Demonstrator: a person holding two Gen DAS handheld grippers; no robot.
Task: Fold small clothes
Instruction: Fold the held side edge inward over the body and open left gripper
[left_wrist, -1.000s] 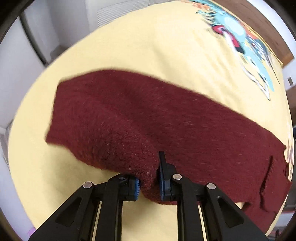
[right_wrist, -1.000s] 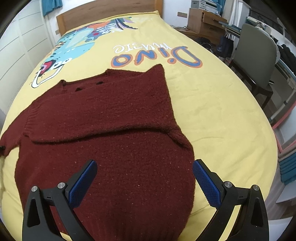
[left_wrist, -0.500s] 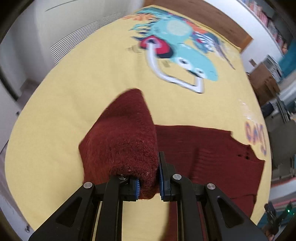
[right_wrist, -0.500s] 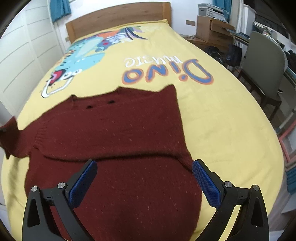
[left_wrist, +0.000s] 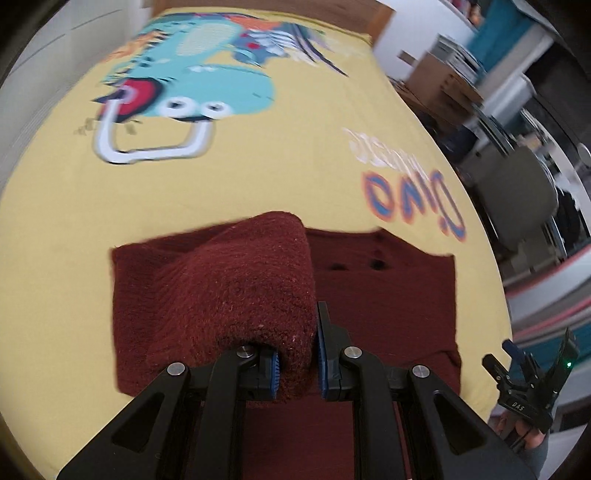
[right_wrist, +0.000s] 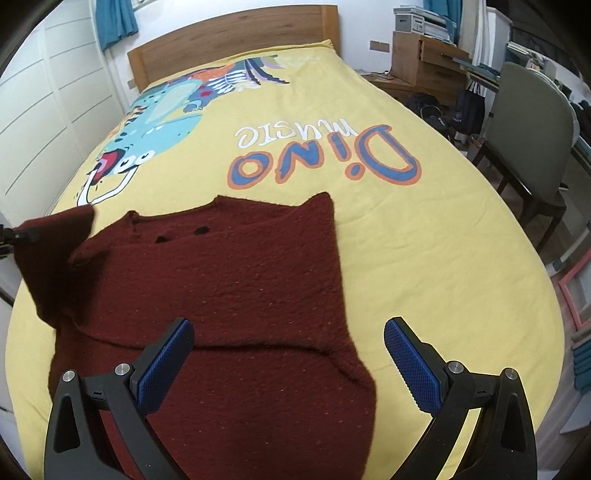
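While our left gripper (left_wrist: 297, 363) pinches one sleeve (left_wrist: 243, 295) of the red sweater (right_wrist: 229, 288) above the yellow bed (right_wrist: 424, 258), the other sleeve already lies folded across. Our right gripper (right_wrist: 288, 363) hangs wide open, empty. We think half remains.
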